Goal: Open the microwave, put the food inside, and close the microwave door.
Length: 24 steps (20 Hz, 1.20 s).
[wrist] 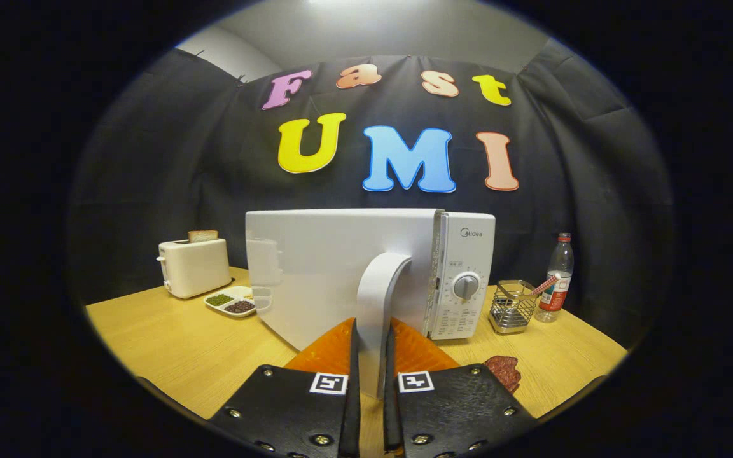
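**Gripper clamps microwave door handle**

My gripper (371, 356) holds the curved white handle (378, 299) of the microwave (366, 273); both fingers (341, 356) press its sides, the gap between them narrow. The white microwave stands at the middle of the wooden table (169, 343), its glossy door (315, 267) swung out towards me, so I cannot see the cavity behind it. To the right sits the control panel with a round dial (466, 286); its small print is too fine to make out. A reddish piece of food (505, 370) lies just right of my fingers, partly cut off by them. An orange surface (417, 350) shows behind the fingers; I cannot tell what it is. Far left stand a toaster (193, 267) holding a slice and a divided dish (233, 301); far right, a wire basket (511, 307) and a plastic bottle (557, 277). Bare tabletop lies open near left and near right.
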Available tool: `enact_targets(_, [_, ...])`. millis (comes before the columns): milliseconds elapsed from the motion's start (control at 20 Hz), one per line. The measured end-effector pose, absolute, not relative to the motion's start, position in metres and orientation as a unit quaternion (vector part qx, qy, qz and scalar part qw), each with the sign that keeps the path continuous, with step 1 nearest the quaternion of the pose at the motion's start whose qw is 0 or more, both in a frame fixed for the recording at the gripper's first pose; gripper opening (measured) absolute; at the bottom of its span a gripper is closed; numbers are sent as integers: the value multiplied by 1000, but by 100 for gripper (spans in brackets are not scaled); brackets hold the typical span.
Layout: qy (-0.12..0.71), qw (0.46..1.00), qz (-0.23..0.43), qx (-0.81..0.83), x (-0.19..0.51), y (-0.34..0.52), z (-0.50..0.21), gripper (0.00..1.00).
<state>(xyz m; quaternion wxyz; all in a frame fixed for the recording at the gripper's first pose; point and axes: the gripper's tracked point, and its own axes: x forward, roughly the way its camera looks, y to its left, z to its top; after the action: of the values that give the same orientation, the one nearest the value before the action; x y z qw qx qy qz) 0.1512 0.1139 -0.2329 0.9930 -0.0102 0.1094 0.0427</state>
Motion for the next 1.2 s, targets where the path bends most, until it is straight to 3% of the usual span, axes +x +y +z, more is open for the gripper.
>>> enact_targets(500, [87,991,102,-13,69,233,-222,14])
enact_targets(900, [92,991,95,-22,36,312,-231,14])
enact_targets(1050, [95,987,126,-10,20,342,-229,14])
enact_targets(1200, [100,973,205,14,-8,375,-215,14])
